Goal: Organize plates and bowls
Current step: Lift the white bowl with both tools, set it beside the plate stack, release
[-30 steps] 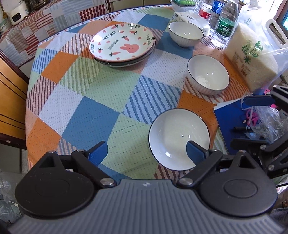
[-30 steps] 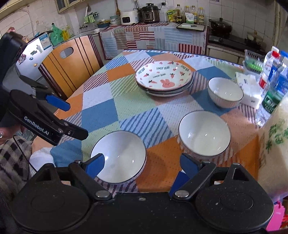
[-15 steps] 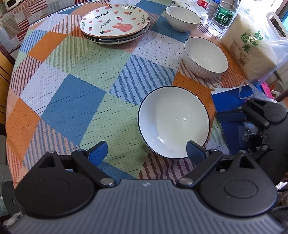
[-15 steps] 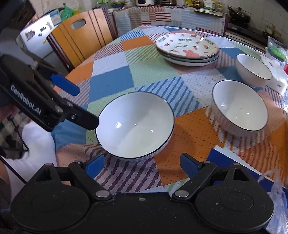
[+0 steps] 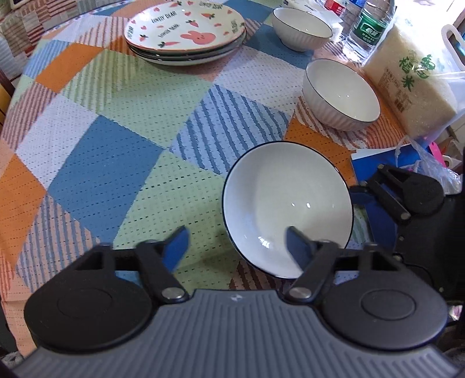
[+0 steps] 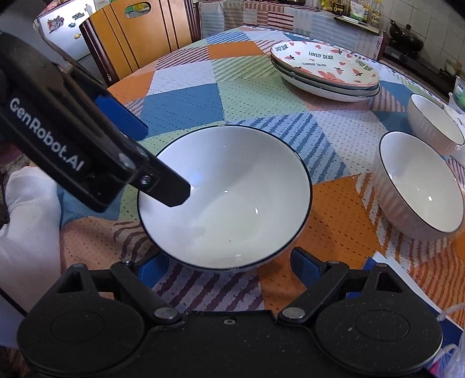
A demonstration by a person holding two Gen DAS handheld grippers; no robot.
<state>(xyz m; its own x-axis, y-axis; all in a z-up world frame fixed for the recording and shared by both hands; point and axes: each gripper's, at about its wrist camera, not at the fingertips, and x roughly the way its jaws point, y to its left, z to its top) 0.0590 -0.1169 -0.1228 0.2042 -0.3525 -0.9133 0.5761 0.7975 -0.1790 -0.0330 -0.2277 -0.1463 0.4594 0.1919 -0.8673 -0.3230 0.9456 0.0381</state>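
A white bowl with a dark rim (image 5: 287, 203) (image 6: 232, 197) sits on the patchwork tablecloth near the table's front edge. My left gripper (image 5: 237, 244) (image 6: 157, 162) straddles its rim and its jaws are closing. One finger is inside the bowl and the other outside, and the pads are still apart from the wall. My right gripper (image 6: 229, 269) is open and low at the bowl's near side, its pads flanking the base without touching. Two more white bowls (image 5: 343, 93) (image 5: 302, 26) stand further back. A stack of rabbit-print plates (image 5: 186, 32) (image 6: 325, 69) lies at the far side.
A bag of rice (image 5: 412, 81) and water bottles (image 5: 369, 29) line the table's right side. A blue folder (image 5: 377, 157) and a plastic bag (image 5: 430, 165) lie beside the near bowl. A wooden chair (image 6: 139, 35) stands behind the table. A white sleeve (image 6: 26, 218) is at the left.
Both grippers have come down onto the near bowl. The left jaws have narrowed, with one finger now dipping inside the bowl. The right jaws keep the same width.
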